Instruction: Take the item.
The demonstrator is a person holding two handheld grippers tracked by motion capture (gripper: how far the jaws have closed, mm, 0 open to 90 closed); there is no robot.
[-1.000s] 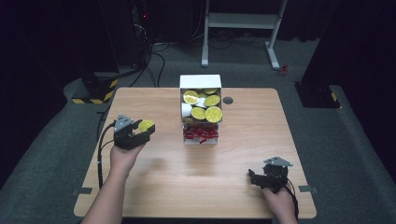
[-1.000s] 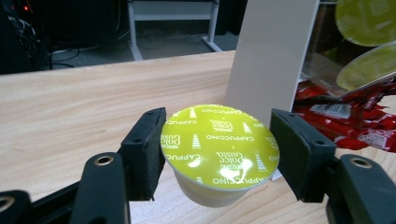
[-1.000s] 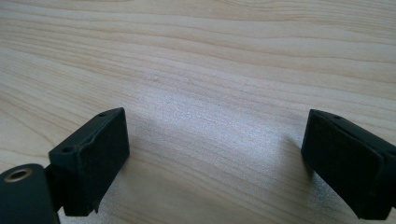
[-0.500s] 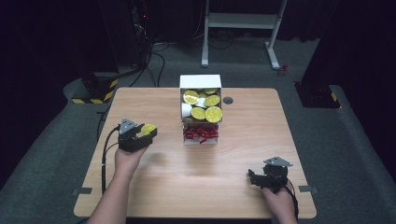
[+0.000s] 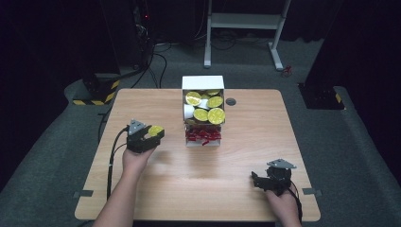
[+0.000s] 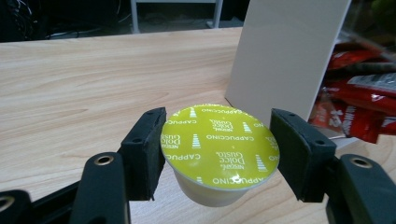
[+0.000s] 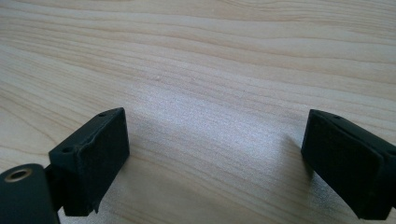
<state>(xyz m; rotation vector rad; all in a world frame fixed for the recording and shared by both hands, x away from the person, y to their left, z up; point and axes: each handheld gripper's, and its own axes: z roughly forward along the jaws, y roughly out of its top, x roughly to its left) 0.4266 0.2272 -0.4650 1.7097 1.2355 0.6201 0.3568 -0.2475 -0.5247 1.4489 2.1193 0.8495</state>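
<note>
Our left gripper (image 6: 217, 156) clamps the round yellow-lidded coffee capsule (image 6: 218, 148) upright, so it stays level. Our right gripper (image 7: 215, 163) rests with jaws wide apart, holding nothing, on the pale wooden table (image 7: 210, 56).

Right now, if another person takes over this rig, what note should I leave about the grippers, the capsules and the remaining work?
Left gripper: shut on one yellow-lidded cappuccino capsule, held above the wooden table, left of the white cardboard box.
Right gripper: open, holds nothing, low over the table's near right corner.
Done: one capsule is out of the box.
Left: probably set it down; several more yellow capsules remain in the box.
</note>
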